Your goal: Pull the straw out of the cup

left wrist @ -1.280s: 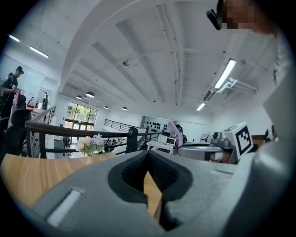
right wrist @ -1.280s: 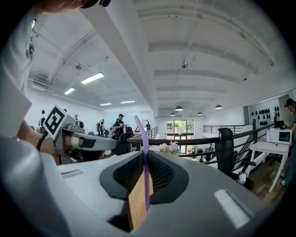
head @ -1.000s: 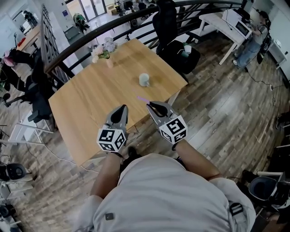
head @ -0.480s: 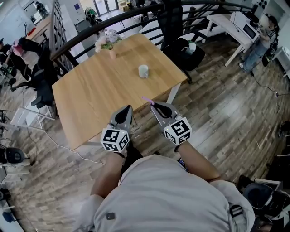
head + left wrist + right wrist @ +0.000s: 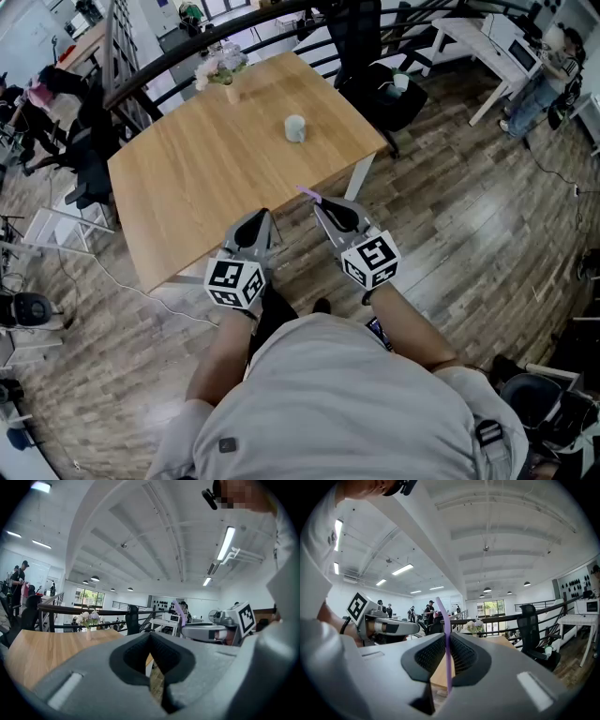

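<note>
Both hovered off the table's (image 5: 178,197) near edge: my right gripper (image 5: 323,202) clamped the purple straw (image 5: 307,193), my left gripper (image 5: 260,217) closed on nothing.

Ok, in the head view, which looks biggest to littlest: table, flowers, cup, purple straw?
1. table
2. flowers
3. cup
4. purple straw
Only a thin bit of straw shows past the right gripper, nearer the camera, so cup versus straw is unsure.

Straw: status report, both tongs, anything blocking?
Right tongs shut on purple straw, out of the cup. Left tongs shut, empty. Cup on table, apart from both. Nothing in the way.
</note>
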`<state>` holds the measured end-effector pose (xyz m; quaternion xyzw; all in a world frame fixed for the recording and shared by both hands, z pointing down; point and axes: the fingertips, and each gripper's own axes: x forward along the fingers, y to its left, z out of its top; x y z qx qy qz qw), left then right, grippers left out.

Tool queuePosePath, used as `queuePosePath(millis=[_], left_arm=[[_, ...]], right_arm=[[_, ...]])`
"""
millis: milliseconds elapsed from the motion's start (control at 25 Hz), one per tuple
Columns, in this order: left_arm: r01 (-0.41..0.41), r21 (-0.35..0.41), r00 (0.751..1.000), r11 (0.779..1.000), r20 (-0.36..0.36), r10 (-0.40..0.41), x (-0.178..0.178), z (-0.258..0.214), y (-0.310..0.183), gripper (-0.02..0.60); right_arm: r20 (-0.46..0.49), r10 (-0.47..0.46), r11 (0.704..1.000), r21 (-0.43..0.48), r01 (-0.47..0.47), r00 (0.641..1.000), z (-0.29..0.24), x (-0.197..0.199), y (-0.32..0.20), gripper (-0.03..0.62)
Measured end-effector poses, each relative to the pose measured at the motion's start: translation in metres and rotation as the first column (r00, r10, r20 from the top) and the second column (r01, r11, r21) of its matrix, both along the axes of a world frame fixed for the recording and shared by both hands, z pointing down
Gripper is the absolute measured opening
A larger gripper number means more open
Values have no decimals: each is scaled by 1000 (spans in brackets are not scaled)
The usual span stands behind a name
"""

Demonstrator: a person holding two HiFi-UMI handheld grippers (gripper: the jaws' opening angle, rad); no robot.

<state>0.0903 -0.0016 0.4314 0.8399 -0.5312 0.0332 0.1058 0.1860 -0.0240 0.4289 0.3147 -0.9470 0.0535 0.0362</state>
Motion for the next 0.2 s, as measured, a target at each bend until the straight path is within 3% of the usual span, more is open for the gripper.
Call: queuePosePath(millis=[200], left_arm=[[2, 5, 1000, 1000, -2, -2, 1, -2, 1, 5]], right_arm=[[10, 0, 1000, -6, 0, 1000, -4, 1, 1, 43]])
